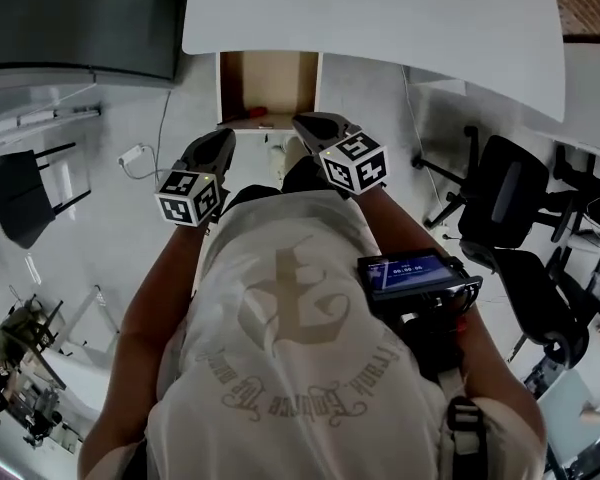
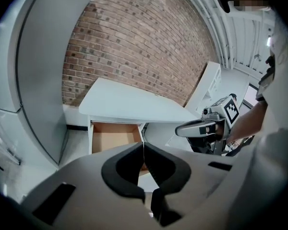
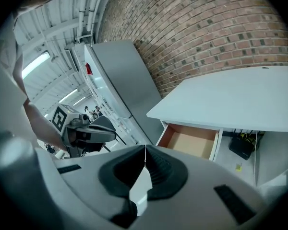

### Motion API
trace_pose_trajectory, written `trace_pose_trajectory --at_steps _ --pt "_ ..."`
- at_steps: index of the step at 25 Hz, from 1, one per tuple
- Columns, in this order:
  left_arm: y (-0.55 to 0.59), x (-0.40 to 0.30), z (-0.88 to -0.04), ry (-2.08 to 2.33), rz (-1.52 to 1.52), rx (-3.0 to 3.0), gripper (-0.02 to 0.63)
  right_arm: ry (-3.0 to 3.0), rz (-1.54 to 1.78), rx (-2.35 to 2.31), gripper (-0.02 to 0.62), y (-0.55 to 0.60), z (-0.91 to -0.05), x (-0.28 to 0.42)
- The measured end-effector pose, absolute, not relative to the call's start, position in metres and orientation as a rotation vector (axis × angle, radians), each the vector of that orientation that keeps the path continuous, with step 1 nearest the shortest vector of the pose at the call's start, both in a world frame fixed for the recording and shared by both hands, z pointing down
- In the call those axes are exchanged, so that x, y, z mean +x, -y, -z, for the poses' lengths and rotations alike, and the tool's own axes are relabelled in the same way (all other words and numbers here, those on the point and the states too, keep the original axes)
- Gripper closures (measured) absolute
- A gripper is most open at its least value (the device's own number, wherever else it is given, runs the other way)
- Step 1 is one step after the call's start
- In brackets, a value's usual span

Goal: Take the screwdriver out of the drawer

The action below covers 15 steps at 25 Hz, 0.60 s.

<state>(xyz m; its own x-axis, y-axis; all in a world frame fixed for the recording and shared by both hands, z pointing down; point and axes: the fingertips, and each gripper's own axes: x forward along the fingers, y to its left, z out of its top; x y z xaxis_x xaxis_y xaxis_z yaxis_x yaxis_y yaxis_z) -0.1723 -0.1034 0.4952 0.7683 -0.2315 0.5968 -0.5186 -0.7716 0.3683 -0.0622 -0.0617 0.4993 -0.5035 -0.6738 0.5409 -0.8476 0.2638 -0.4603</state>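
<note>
Under the white table top [image 1: 380,18] a drawer [image 1: 268,86] with a wooden inside stands pulled out. A small red thing [image 1: 253,111], perhaps the screwdriver's handle, lies near the drawer's front left; it is too small to make out. My left gripper [image 1: 224,136] and right gripper [image 1: 300,121] hang side by side just short of the drawer's front, both pointing at it. Both are shut with nothing between their fingers. The left gripper view has the drawer [image 2: 116,137] behind its shut jaws [image 2: 144,145]. In the right gripper view the drawer [image 3: 192,142] lies to the right of the shut jaws [image 3: 145,148].
A tall grey cabinet [image 2: 38,80] stands left of the table against a brick wall [image 2: 134,42]. Black office chairs [image 1: 505,203] crowd the right side, and one chair [image 1: 20,198] is at the left. A black box with cables [image 3: 242,146] sits under the table.
</note>
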Motion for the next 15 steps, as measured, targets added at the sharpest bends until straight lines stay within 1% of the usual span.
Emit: trace_pose_trajectory --at_steps 7,15 --pt "0.108 -0.157 -0.516 0.556 -0.777 2.399 0.584 2.296 -1.102 1.400 0.572 0.073 -0.514 -0.048" --pt "0.117 -0.148 -0.552 0.483 -0.939 2.400 0.584 2.274 -1.184 1.392 0.572 0.080 -0.542 -0.037"
